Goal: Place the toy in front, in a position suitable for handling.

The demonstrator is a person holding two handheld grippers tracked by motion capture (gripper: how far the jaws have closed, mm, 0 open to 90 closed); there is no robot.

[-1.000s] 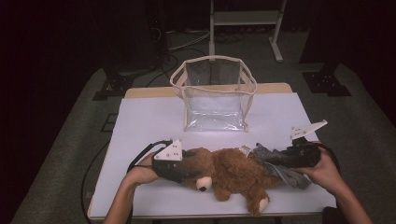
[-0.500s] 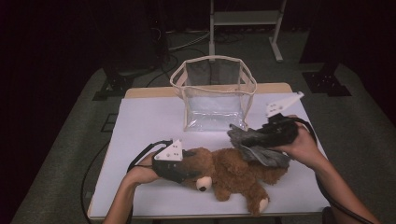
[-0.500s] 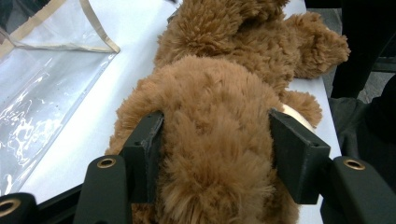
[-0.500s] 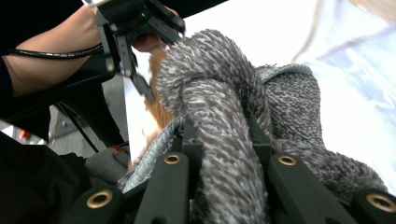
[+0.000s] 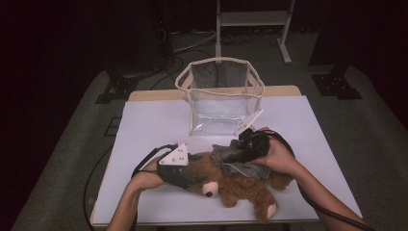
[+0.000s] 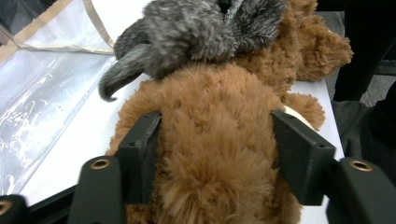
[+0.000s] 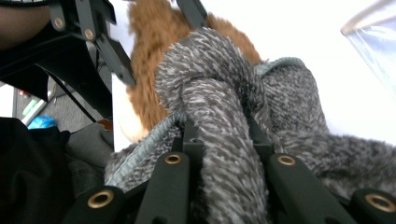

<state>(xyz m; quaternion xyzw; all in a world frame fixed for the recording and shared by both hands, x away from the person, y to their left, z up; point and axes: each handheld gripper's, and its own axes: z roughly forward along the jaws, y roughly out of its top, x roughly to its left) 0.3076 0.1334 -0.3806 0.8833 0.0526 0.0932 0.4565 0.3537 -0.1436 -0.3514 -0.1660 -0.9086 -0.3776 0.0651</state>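
Note:
A brown teddy bear (image 5: 245,190) lies on the white table (image 5: 144,125) near its front edge. My left gripper (image 5: 199,175) has the bear's furry body (image 6: 219,107) between its jaws; the fur touches both pads (image 6: 140,140), and the jaws have just been opening a little. My right gripper (image 5: 231,154) is shut on a fold of a grey knitted garment (image 7: 280,93). It holds that garment (image 5: 235,161) over the bear's middle. The grey knit (image 6: 196,32) rests on top of the brown fur (image 7: 149,93).
A clear plastic bag with beige trim (image 5: 219,103) stands open-topped just behind the bear at the table's middle back. Its wall (image 6: 42,93) lies close to the garment. Bare white table extends to the left and right. A metal stand (image 5: 250,19) is on the dark floor beyond.
My right gripper has carried the grey garment leftward across the bear, closer to the bag. The left hand stays where it was on the bear.

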